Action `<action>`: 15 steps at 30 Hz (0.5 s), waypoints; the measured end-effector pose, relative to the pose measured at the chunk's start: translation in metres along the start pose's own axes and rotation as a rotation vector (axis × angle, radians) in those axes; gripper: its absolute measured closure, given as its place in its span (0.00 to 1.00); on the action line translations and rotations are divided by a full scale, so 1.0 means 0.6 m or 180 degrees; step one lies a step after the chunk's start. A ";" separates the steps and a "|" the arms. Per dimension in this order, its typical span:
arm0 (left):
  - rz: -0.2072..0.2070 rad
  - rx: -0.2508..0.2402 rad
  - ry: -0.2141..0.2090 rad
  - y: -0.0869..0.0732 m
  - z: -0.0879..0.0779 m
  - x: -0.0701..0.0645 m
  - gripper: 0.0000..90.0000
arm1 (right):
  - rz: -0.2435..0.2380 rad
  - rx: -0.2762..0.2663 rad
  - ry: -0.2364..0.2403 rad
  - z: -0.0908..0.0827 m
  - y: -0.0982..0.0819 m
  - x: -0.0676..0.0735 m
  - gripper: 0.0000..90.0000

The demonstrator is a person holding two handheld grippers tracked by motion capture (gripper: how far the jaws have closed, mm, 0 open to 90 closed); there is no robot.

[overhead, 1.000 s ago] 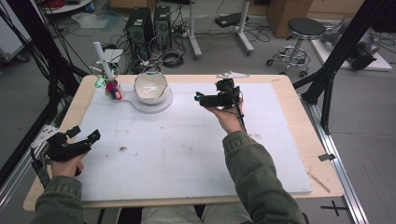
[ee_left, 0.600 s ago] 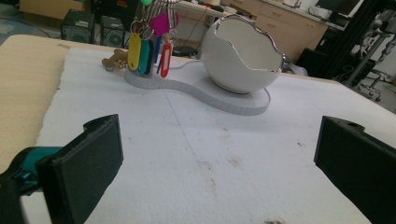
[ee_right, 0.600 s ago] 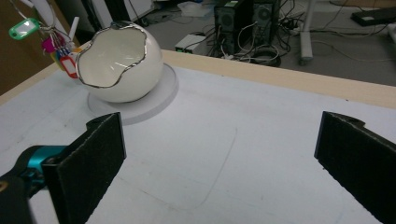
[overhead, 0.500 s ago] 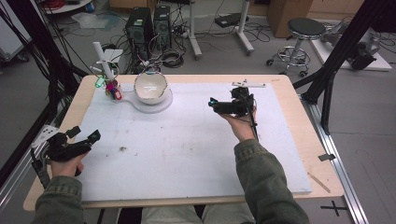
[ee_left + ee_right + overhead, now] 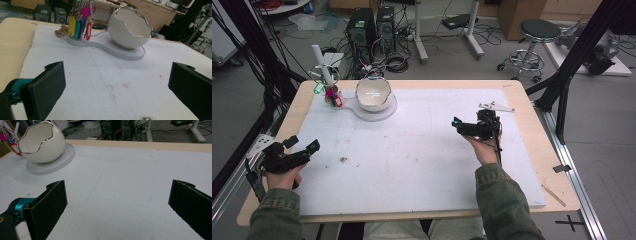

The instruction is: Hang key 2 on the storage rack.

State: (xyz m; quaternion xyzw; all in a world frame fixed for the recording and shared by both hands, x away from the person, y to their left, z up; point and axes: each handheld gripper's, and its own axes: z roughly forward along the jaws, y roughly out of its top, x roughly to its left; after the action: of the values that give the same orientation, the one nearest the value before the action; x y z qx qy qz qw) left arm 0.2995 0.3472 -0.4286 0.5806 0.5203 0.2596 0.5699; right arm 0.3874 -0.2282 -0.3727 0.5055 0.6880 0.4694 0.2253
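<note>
Egg-shaped bowl point(image 5: 373, 93) on white base, both hand-held grippers point(image 5: 460, 125) point(image 5: 302, 148) empty, jaws apart, well away.

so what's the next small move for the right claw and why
Probably ease the right claw forward-left toward the egg-shaped bowl: its jaws stand wide open and empty over the white mat, the bowl well ahead of them.

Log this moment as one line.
left gripper: jaws open, empty | right gripper: jaws open, empty | egg-shaped bowl: on its stand, untouched
</note>
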 end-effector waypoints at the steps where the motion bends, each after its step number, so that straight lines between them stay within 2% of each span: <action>1: 0.0000 -0.0004 0.0000 0.000 0.000 0.000 0.02 | 0.0006 -0.0041 -0.0012 -0.005 -0.006 -0.003 0.01; 3: 0.0000 -0.0004 0.0005 0.000 0.000 -0.001 0.02 | -0.0028 -0.0165 0.0008 -0.013 -0.018 -0.007 0.01; 6: -0.0004 -0.0008 0.0007 0.000 0.001 -0.002 0.02 | -0.0137 -0.0202 -0.0068 -0.024 -0.036 -0.010 0.01; 10: 0.0004 -0.0004 0.0014 0.000 0.000 -0.003 0.02 | -0.0114 -0.0233 -0.0121 -0.033 -0.054 -0.017 0.01; 15: 0.0003 0.0002 0.0022 0.000 0.000 -0.003 0.02 | -0.0092 -0.0361 -0.0183 -0.046 -0.078 -0.024 0.01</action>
State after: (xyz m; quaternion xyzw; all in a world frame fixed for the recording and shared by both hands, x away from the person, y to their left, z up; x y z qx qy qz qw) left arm 0.2989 0.3459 -0.4280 0.5801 0.5221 0.2616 0.5678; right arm 0.3487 -0.2551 -0.4030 0.4952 0.6608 0.4897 0.2800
